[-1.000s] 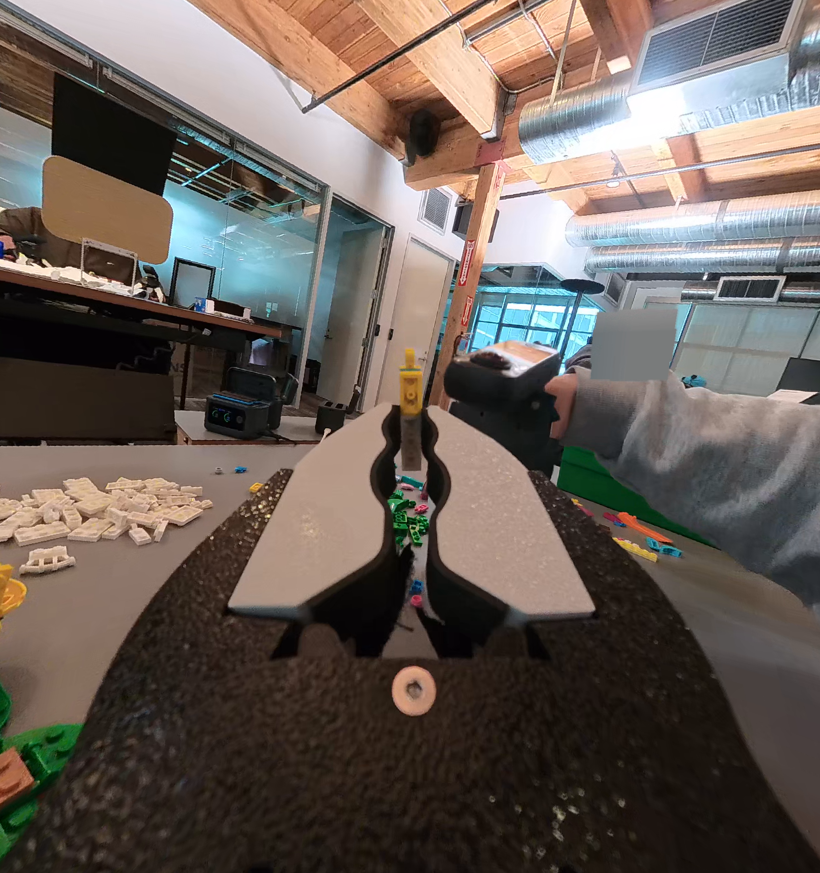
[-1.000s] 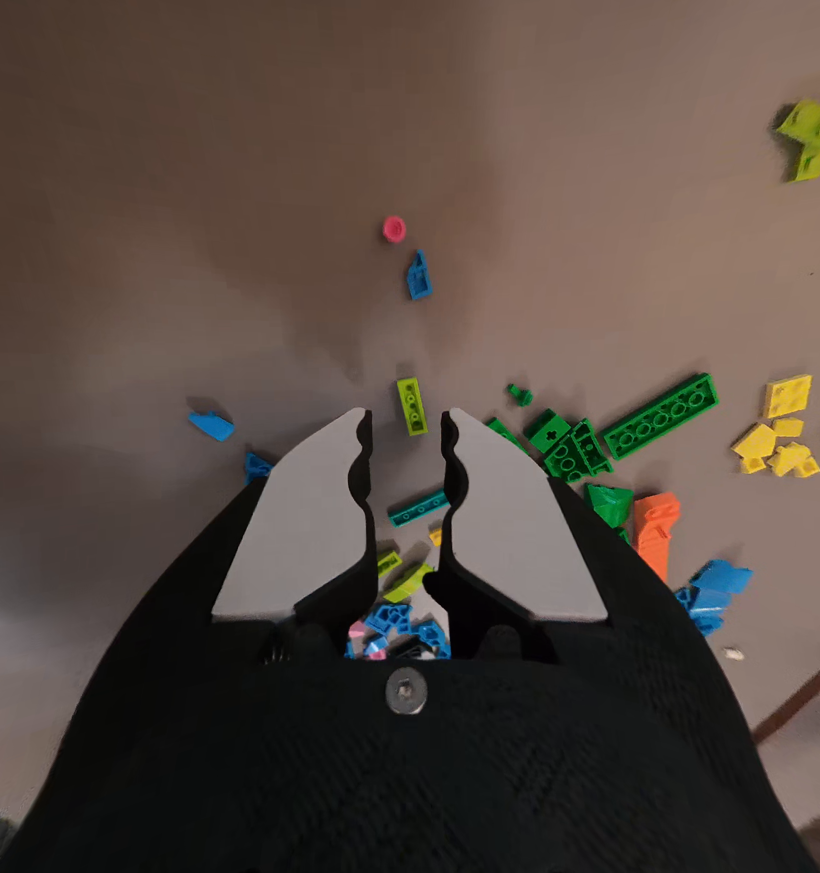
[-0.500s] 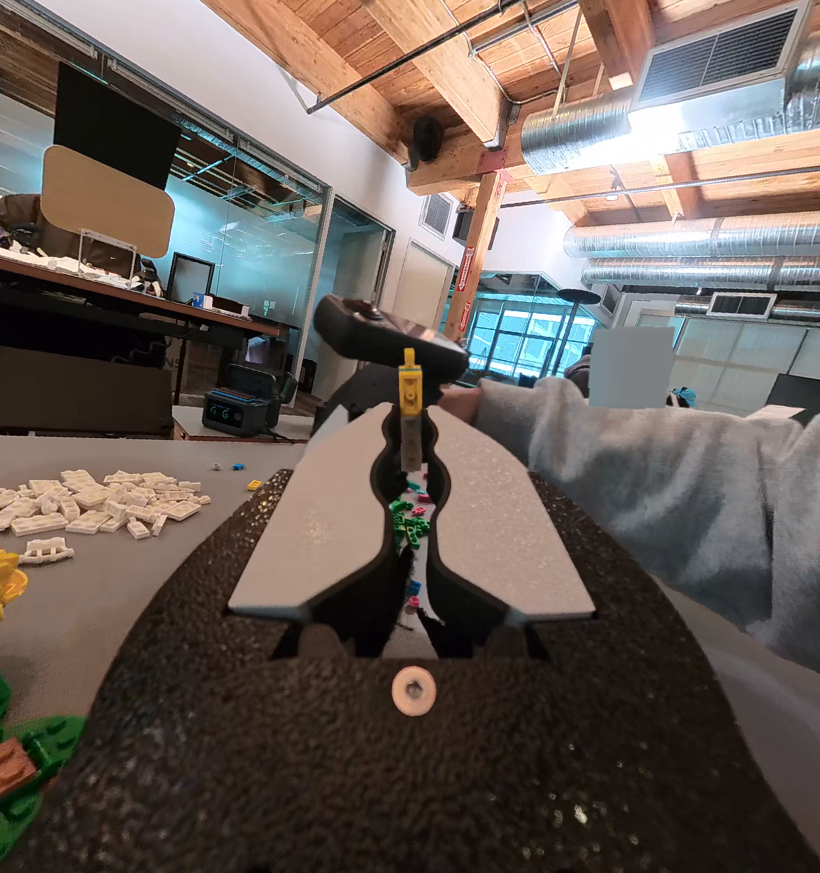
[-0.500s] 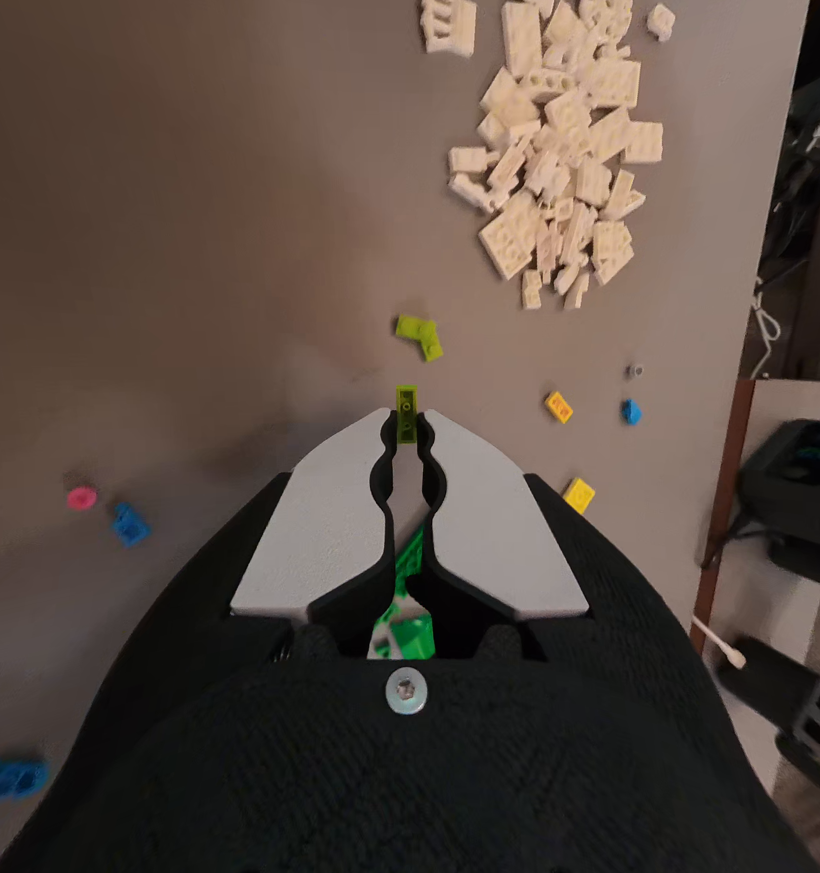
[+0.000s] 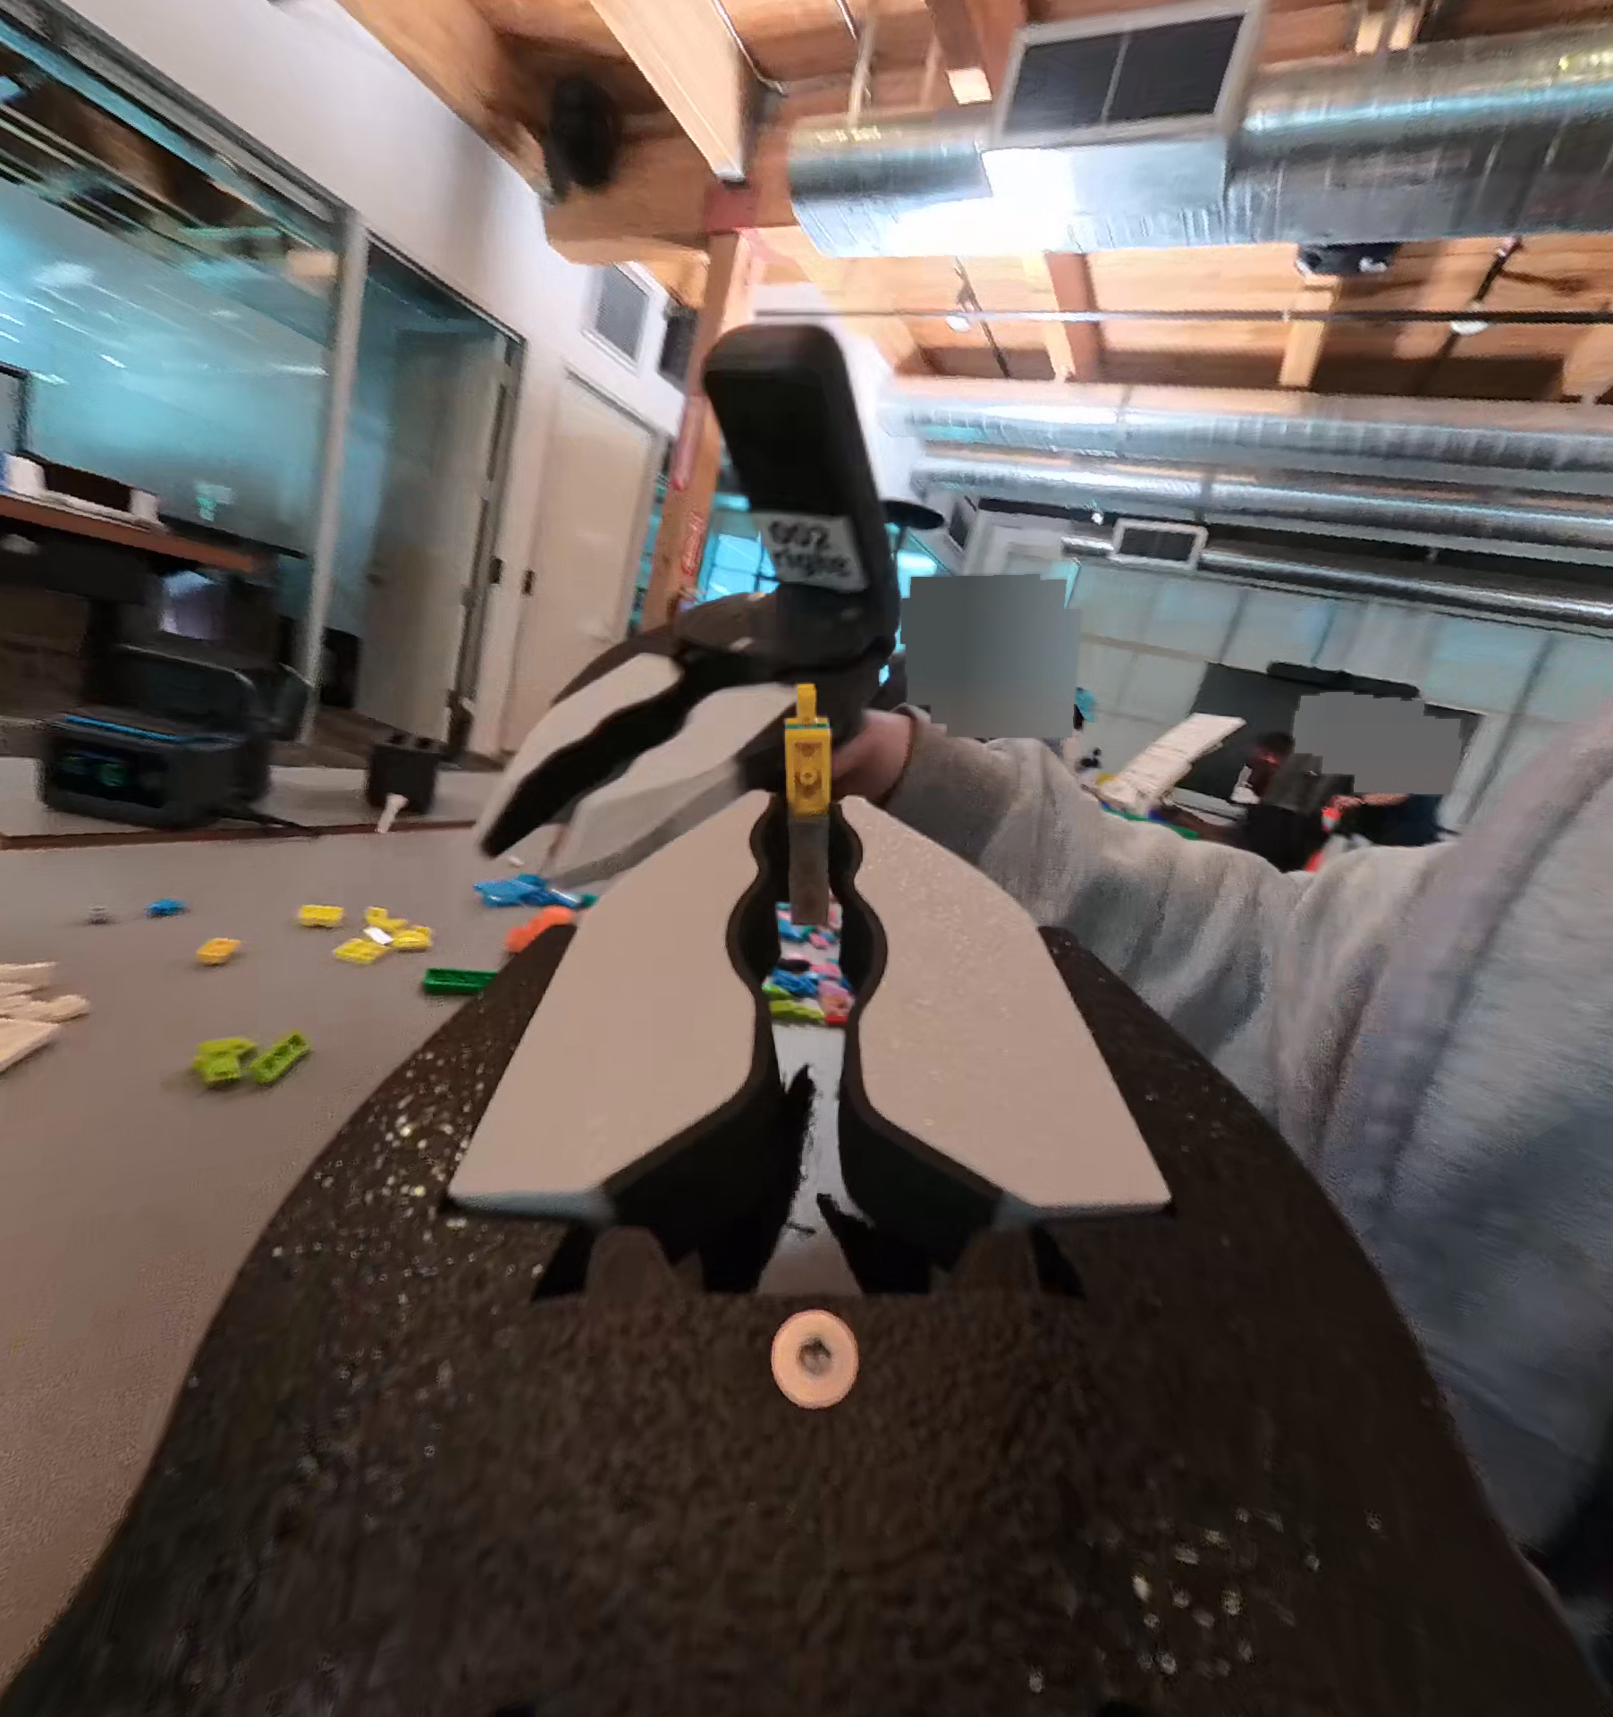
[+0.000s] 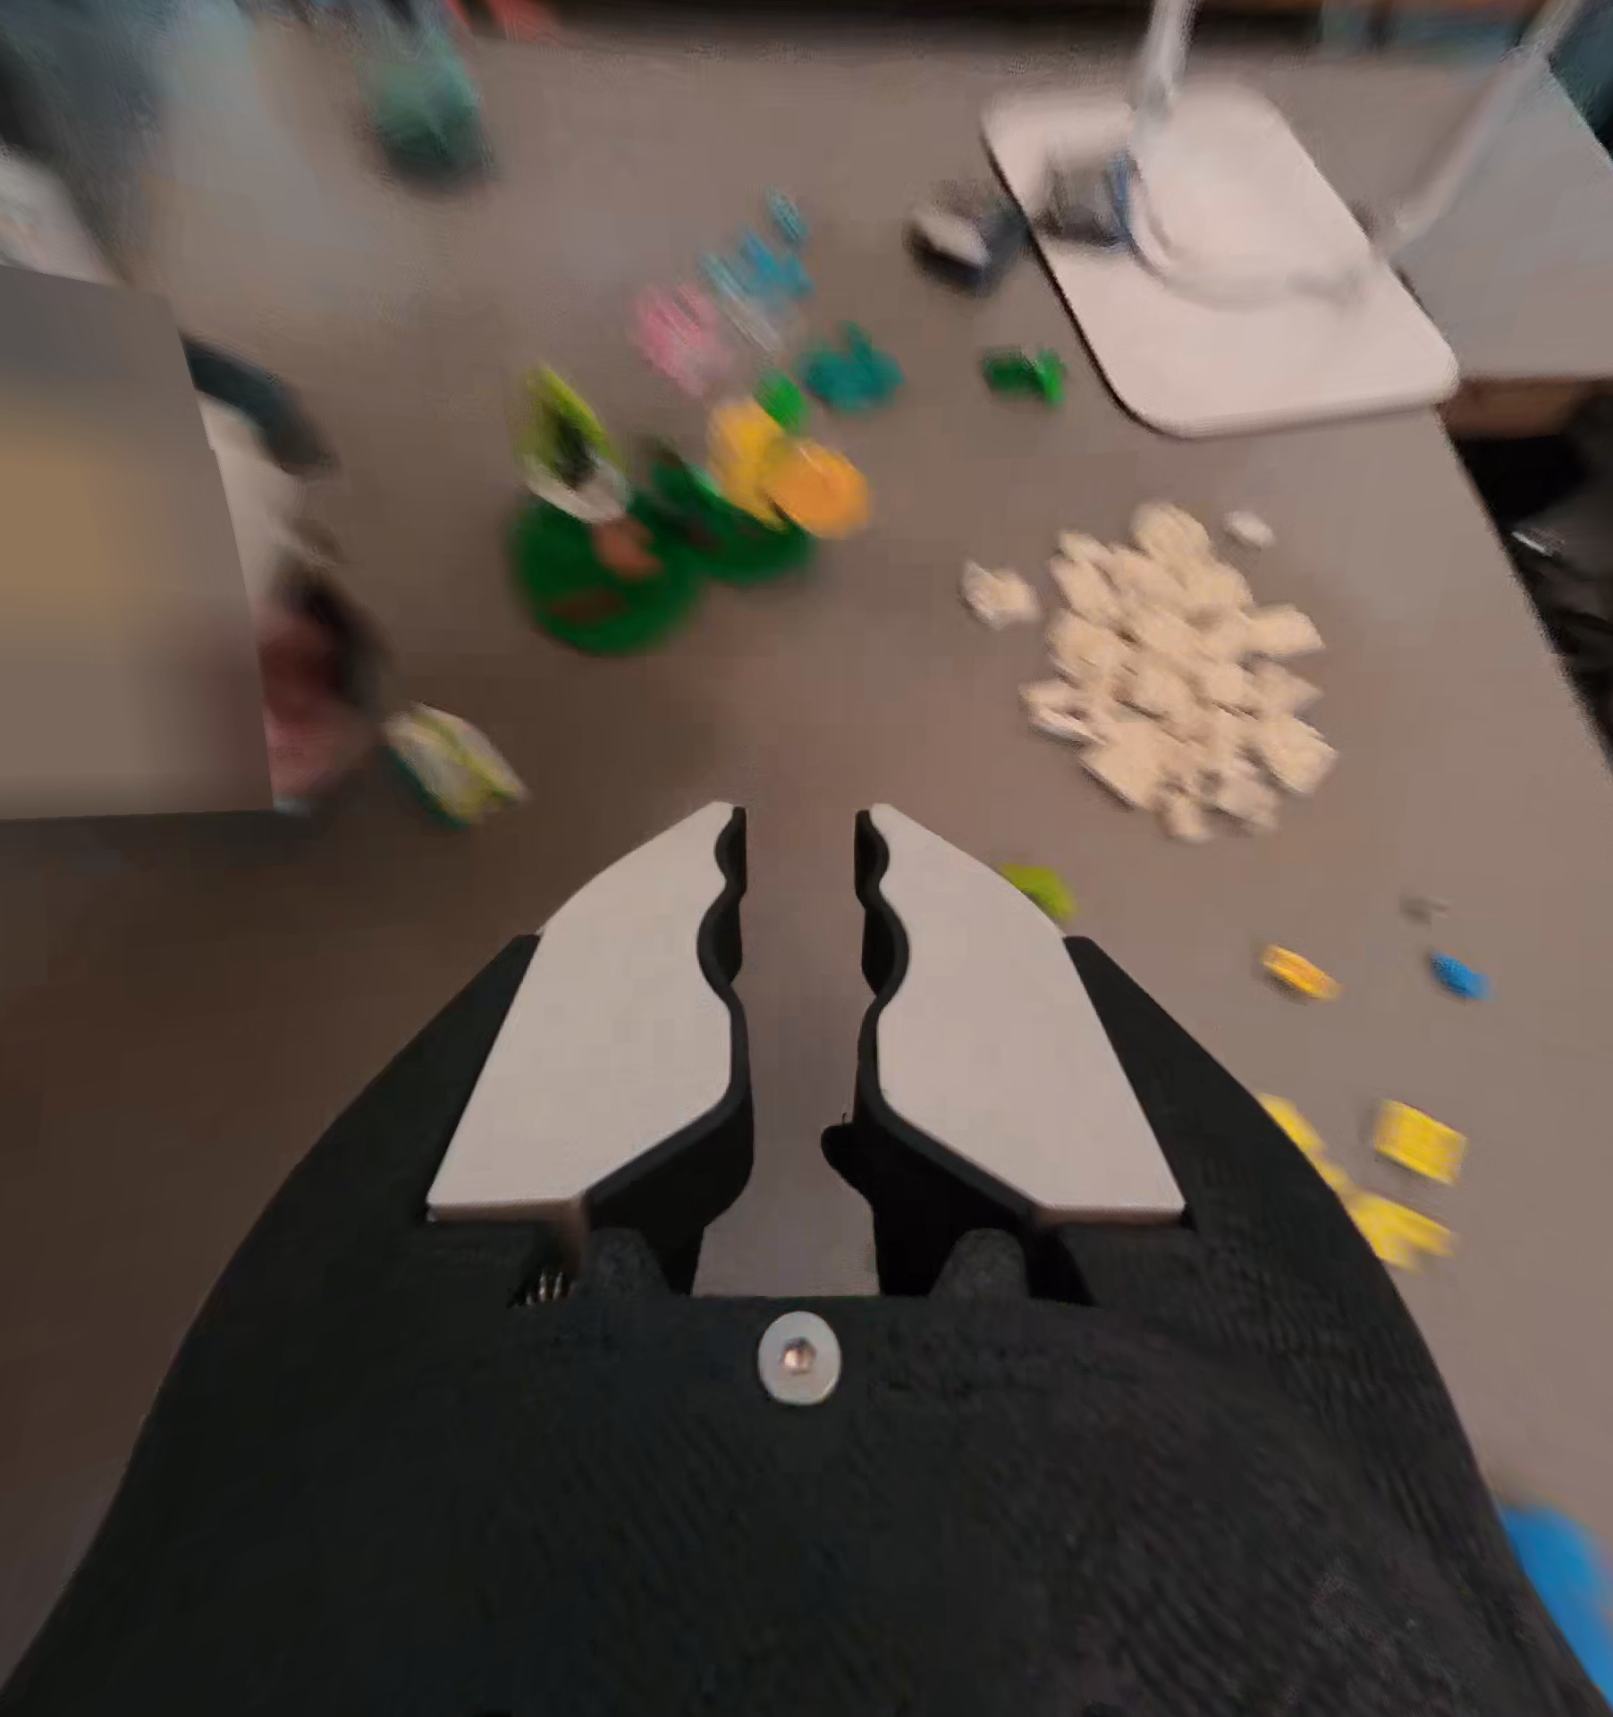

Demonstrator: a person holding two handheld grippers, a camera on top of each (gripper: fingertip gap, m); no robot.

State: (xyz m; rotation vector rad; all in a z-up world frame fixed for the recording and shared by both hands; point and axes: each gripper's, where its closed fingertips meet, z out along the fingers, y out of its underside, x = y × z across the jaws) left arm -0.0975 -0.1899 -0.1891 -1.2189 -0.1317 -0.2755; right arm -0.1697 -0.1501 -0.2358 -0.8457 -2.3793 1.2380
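Left tool (image 5: 805,818): narrow, pads pressed on a small yellow piece (image 5: 806,776) standing upright out of the tips, same as a second ago.
Right tool (image 6: 799,822): jaws apart, nothing between them; half a second ago it pinched a lime piece, which is gone now.
Right tool, seen from the left: lifted over the worktop (image 5: 134,1161), just behind the yellow piece, tips angled down-left.
Lime piece: cannot tell where it ended up.
Around: white pile (image 6: 1174,669) to the right, green base model (image 6: 617,576) ahead, both blurred.
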